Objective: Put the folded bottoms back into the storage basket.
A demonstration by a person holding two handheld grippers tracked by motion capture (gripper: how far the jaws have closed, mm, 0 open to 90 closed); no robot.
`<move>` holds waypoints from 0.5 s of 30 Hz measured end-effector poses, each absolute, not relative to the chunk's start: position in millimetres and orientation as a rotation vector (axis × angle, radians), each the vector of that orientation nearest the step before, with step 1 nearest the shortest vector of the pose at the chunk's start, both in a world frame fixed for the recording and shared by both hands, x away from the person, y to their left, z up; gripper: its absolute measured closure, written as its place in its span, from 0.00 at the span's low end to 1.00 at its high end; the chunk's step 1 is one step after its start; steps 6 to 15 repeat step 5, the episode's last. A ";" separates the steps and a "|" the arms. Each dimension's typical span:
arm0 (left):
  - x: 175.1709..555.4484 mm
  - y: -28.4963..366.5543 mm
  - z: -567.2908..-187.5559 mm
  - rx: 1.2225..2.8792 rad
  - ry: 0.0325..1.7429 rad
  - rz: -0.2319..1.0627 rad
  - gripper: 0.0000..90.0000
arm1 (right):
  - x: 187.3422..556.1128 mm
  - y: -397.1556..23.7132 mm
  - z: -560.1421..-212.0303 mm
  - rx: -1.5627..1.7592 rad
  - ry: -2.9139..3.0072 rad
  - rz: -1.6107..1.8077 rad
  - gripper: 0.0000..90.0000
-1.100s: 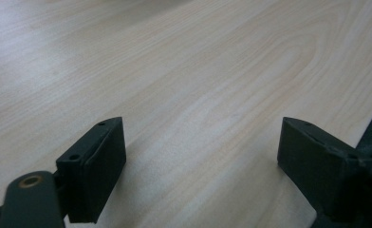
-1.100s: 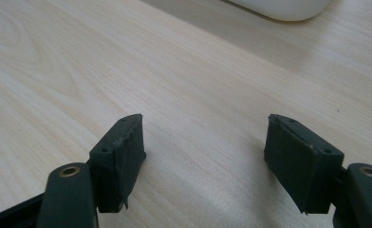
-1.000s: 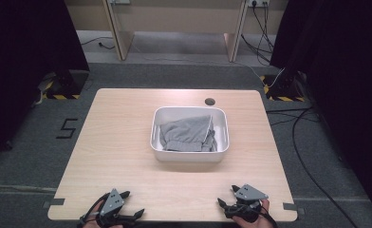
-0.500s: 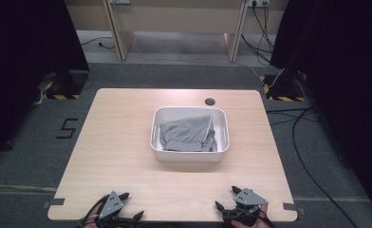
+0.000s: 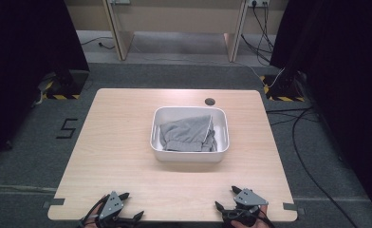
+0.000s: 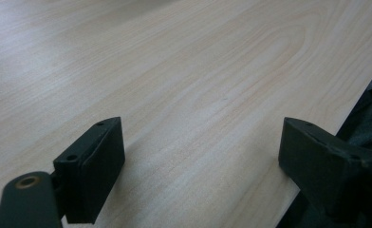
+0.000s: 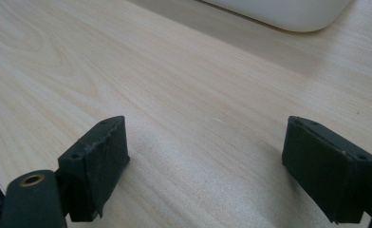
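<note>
Both grippers sit cut off at the table (image 5: 127, 156)'s near edge: left gripper (image 5: 127, 208) spread wide, right gripper (image 5: 227, 198) just opened, nothing between its jaws. Well beyond them, grey cloth (image 5: 188, 133) lies crumpled inside the white tub (image 5: 190, 156).

- The high view looks forward and down over the whole table (image 5: 127, 156).
- Both gripper views skim close above the same tabletop near its front edge.

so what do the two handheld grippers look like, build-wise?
Both match: left gripper and right gripper are black two-jaw units, each topped by a grey three-cornered plate with small holes. The jaw pads are blocky matte black with small holes; a brass-coloured rivet sits at the left jaw's base.
</note>
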State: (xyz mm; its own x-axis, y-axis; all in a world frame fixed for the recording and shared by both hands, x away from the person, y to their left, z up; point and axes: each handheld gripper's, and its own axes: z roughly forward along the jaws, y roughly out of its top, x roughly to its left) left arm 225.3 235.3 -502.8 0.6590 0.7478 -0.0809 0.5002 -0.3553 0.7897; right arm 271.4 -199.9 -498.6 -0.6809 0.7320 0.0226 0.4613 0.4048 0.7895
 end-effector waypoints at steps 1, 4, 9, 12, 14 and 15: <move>225.3 235.3 -502.8 2.032 0.967 0.373 0.17 | 271.4 -199.9 -498.6 1.034 2.339 1.159 0.18; 225.4 235.3 -502.8 2.033 0.967 0.372 0.17 | 271.7 -200.0 -498.7 1.029 2.339 1.161 0.18; 225.4 235.3 -502.7 2.034 0.966 0.372 0.17 | 271.7 -200.1 -498.7 1.028 2.338 1.161 0.18; 225.4 235.3 -502.7 2.034 0.966 0.372 0.17 | 271.7 -200.1 -498.7 1.028 2.338 1.161 0.18; 225.4 235.3 -502.7 2.034 0.966 0.372 0.17 | 271.7 -200.1 -498.7 1.028 2.338 1.161 0.18; 225.4 235.3 -502.7 2.034 0.966 0.372 0.17 | 271.7 -200.1 -498.7 1.028 2.338 1.161 0.18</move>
